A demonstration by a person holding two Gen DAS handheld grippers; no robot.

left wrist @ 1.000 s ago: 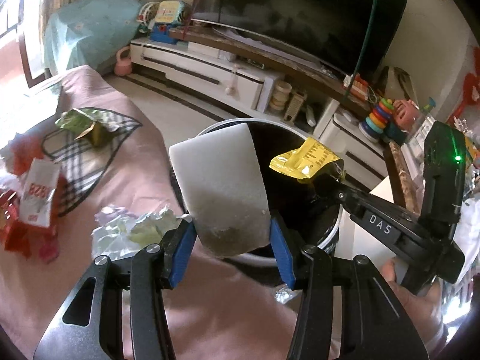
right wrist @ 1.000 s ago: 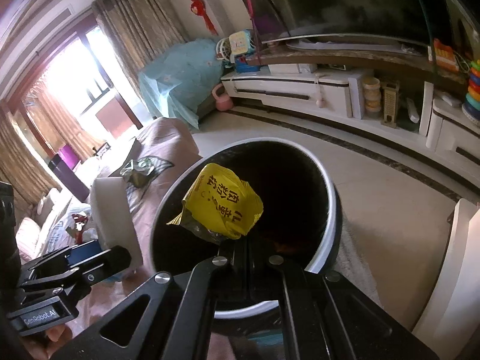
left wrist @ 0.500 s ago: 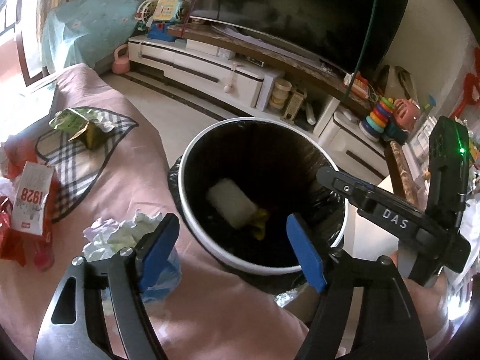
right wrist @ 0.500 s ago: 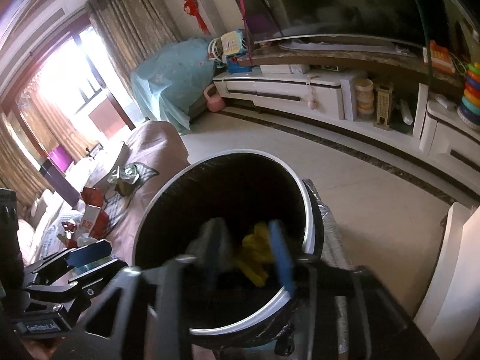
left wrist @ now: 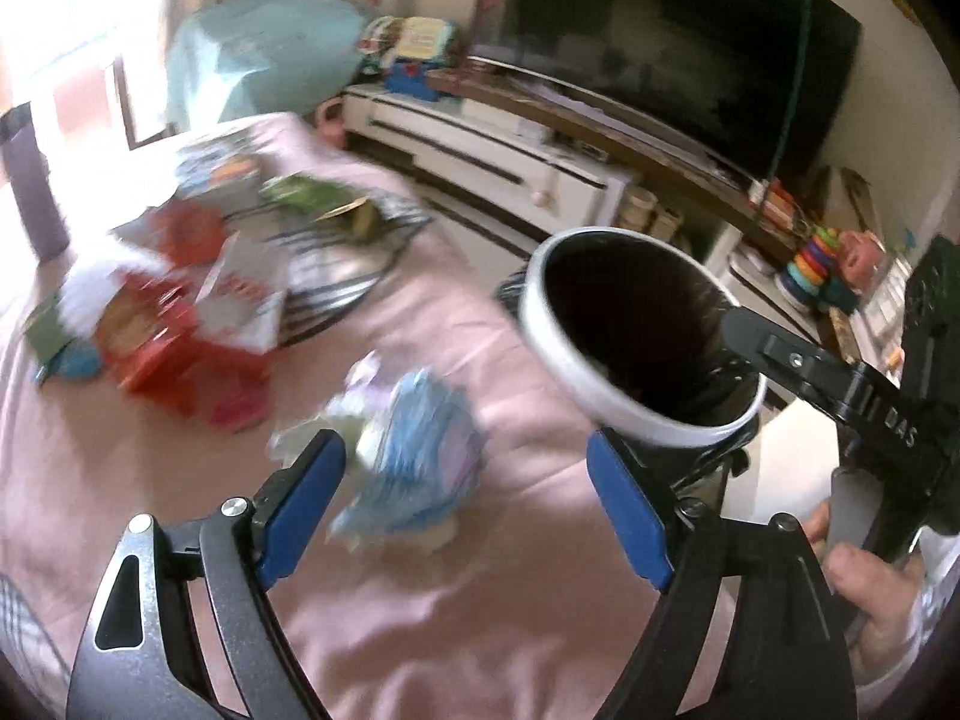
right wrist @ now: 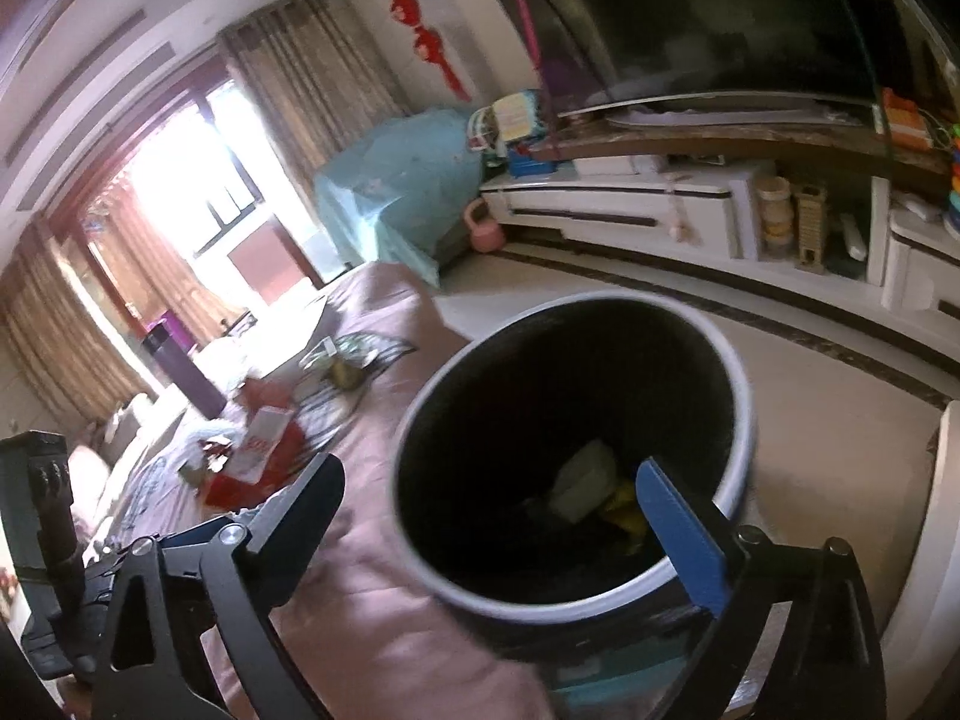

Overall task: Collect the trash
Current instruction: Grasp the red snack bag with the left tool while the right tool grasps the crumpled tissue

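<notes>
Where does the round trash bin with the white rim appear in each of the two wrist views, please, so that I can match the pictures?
Left wrist view: the trash bin sits right of centre, just beyond the open left gripper, with the right gripper's finger crossing its right side.
Right wrist view: the bin fills the lower centre, behind the open right gripper, with a white piece and yellow wrapper inside.
Shared landmark: the television above the white cabinet.

bin (right wrist: 741, 420): smooth glossy white plastic rim, dark matt inside | table cover (left wrist: 420, 600): soft pink cloth, matt, wrinkled | wrapper (left wrist: 414, 450): thin crinkled blue plastic, shiny | left gripper (left wrist: 465, 504): black matt frame, blue smooth pads (left wrist: 300, 504), metal screws
</notes>
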